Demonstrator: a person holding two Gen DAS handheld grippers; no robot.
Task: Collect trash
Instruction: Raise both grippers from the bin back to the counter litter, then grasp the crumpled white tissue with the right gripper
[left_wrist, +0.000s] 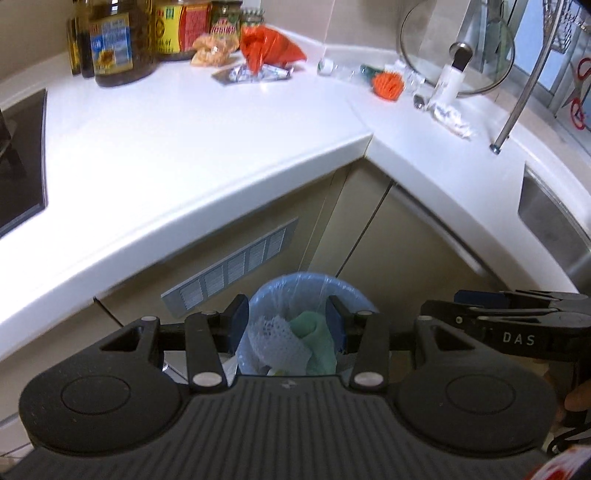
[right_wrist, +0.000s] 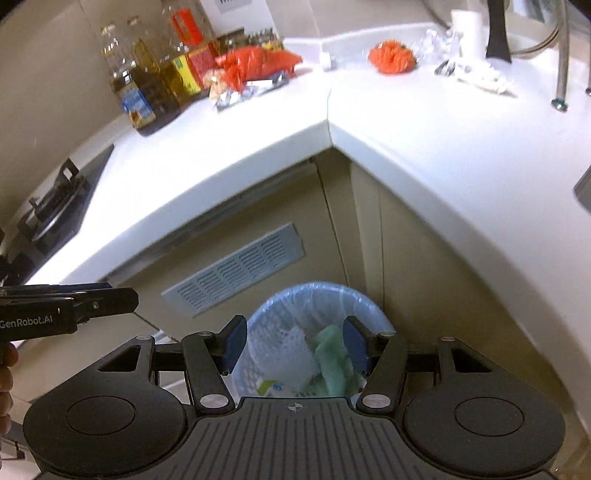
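Observation:
On the floor by the corner cabinet stands a trash bin (left_wrist: 314, 284) (right_wrist: 317, 291) lined with a blue bag. It holds a white foam net (left_wrist: 273, 332) and a green wad (left_wrist: 314, 332). My left gripper (left_wrist: 287, 317) hangs above it, open, nothing between its fingers. My right gripper (right_wrist: 295, 336) is beside it over the same bin, open and empty too. On the white counter's back corner lie a red plastic bag (left_wrist: 269, 46) (right_wrist: 258, 62), a foil wrapper (left_wrist: 255, 74) (right_wrist: 251, 88), an orange net ball (left_wrist: 388, 85) (right_wrist: 393, 55), a clear bottle (left_wrist: 340, 68) and crumpled white paper (left_wrist: 452, 120) (right_wrist: 480, 75).
Oil bottles and jars (left_wrist: 114, 44) line the back left of the counter. A black cooktop (left_wrist: 22, 158) is at the left, a steel sink (left_wrist: 554, 221) and faucet (left_wrist: 524, 96) at the right. A glass lid (left_wrist: 458, 48) leans at the back. A vent grille (left_wrist: 236, 266) is in the cabinet front.

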